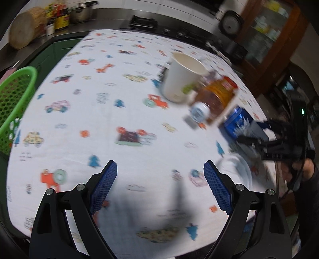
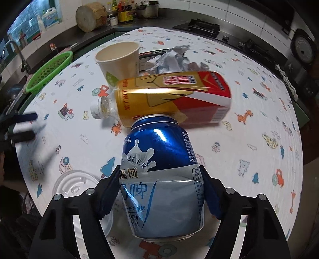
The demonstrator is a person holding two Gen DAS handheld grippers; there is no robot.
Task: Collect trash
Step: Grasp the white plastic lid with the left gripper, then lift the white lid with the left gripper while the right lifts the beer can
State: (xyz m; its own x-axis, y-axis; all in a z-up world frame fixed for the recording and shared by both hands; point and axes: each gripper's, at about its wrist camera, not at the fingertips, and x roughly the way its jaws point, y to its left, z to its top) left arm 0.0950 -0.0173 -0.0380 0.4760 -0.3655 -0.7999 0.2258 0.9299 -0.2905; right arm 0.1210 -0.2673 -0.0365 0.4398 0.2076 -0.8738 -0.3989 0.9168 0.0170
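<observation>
My right gripper [image 2: 158, 169] is shut on a blue and silver beer can [image 2: 159, 151], with both blue pads against its sides and a crease across the can's wall. Behind the can a gold and red bottle [image 2: 171, 95] lies on its side, next to an upright paper cup [image 2: 119, 57] and a crumpled foil wrapper [image 2: 171, 59]. A clear plastic lid [image 2: 73, 185] lies at the front left. My left gripper [image 1: 160, 165] hangs open over bare tablecloth with nothing between its fingers. The left wrist view also shows the cup [image 1: 183, 79], bottle [image 1: 217, 93] and can [image 1: 235, 121] to its right.
A green mesh basket [image 1: 14, 95] sits at the table's left edge. The round table [image 1: 119, 59] wears a white cloth printed with cars and trees. Behind it runs a dark counter with a wooden chopping block [image 2: 89, 16], bottles, a pot and a gas stove [image 2: 199, 25].
</observation>
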